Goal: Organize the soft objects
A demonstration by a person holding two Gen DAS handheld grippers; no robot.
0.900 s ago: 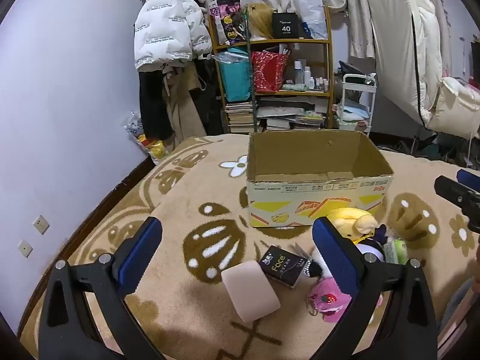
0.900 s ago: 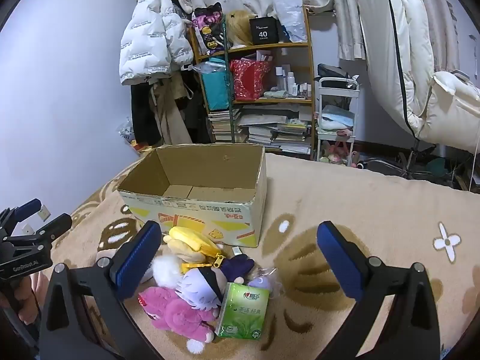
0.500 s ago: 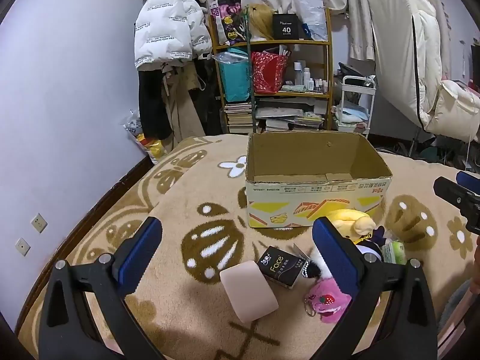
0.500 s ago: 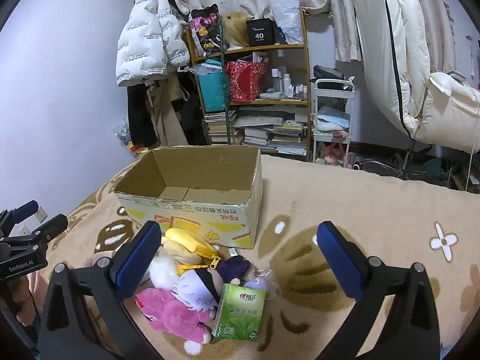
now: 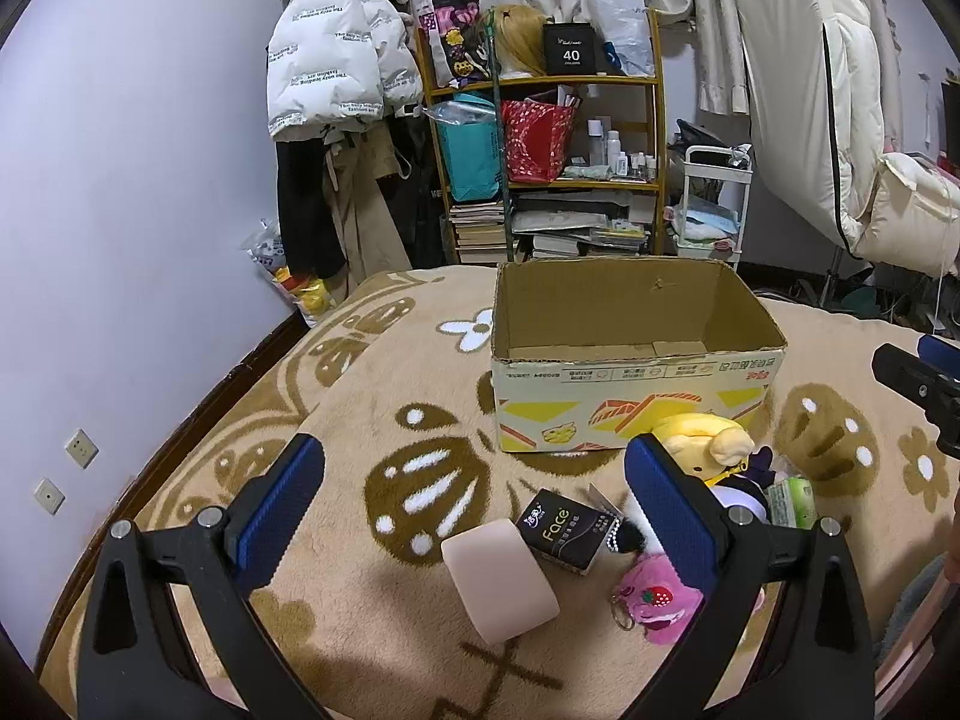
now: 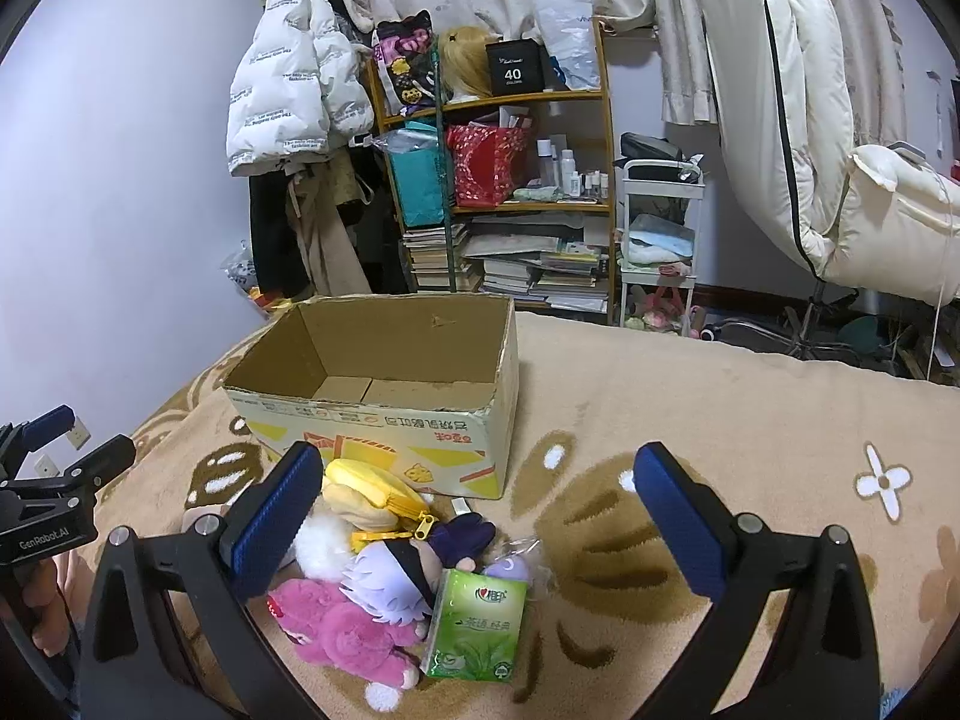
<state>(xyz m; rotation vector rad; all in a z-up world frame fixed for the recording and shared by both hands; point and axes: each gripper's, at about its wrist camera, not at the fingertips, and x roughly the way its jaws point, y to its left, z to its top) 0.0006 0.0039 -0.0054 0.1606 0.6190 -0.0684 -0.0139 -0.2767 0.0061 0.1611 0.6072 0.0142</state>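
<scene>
Left gripper (image 5: 474, 504): fingers (image 5: 279, 504) spread wide, released, grasping nothing; hovering above the blanket (image 5: 336, 432), aimed toward the box.

Right gripper (image 6: 477, 507): fingers (image 6: 675, 513) likewise spread wide and released, grasping nothing; raised over the toy pile. Also visible at the right edge of the left wrist view.

Cardboard box (image 5: 630, 360): open-topped, upright on the blanket, yellow and orange print on the near side; bare flaps showing on the inside floor.

Pink sponge block (image 5: 501, 582): lying on the blanket between the left fingers, well short of the box.

Black tissue pack (image 5: 567, 537): marked "Face", just beside the sponge block on its right, touching or nearly so.

Yellow plush (image 6: 372, 495): with zipper, just in front of the box's near side, at the top of the pile.

White-haired doll (image 6: 390, 588): lying in the middle of the pile, dark clothing toward the box.

Pink plush (image 6: 342, 636): nearest the camera in the right wrist view, touching the doll; strawberry patch visible in the left wrist view.

Green tissue pack (image 6: 477, 624): leaning against the doll on the right of the pile.

Background: shelf unit (image 6: 510, 198) with books, bags and bottles; white puffer jacket (image 6: 288, 96) hanging to its left; white trolley (image 6: 657, 240) to its right.
</scene>
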